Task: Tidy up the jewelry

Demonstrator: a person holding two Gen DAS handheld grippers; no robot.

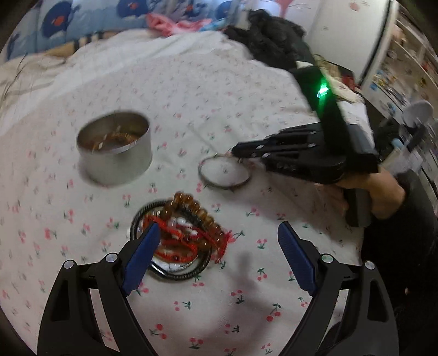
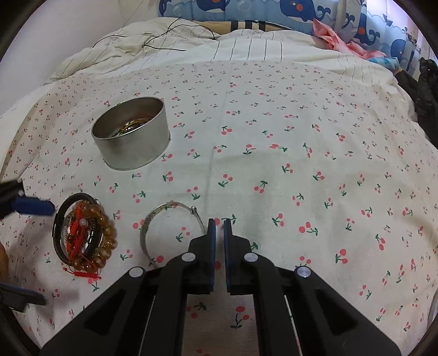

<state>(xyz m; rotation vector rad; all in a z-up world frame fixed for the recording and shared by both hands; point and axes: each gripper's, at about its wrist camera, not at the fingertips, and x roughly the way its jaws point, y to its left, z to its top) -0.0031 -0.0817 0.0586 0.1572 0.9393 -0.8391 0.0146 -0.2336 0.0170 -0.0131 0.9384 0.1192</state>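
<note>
Thin silver metal bangle (image 2: pixel 171 232) at nine o'clock beside nearly clenched, empty right gripper (image 2: pixel 219 222); left gripper (image 1: pixel 219 237) spread wide; round tin (image 2: pixel 131 134) contents indistinct.

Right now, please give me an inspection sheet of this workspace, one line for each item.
Surface: cherry-print cloth over a bed.
Job's things: round tin with jewelry inside; silver bangle on the cloth; bracelet pile beside it.
Clutter: dark clothing at the bed's edge.
Grippers: left gripper open over the pile; right gripper nearly shut, beside the bangle, gripping nothing.
Cables: thin black cord on the striped bedding.
Surroundings: whale-print bedding.
</note>
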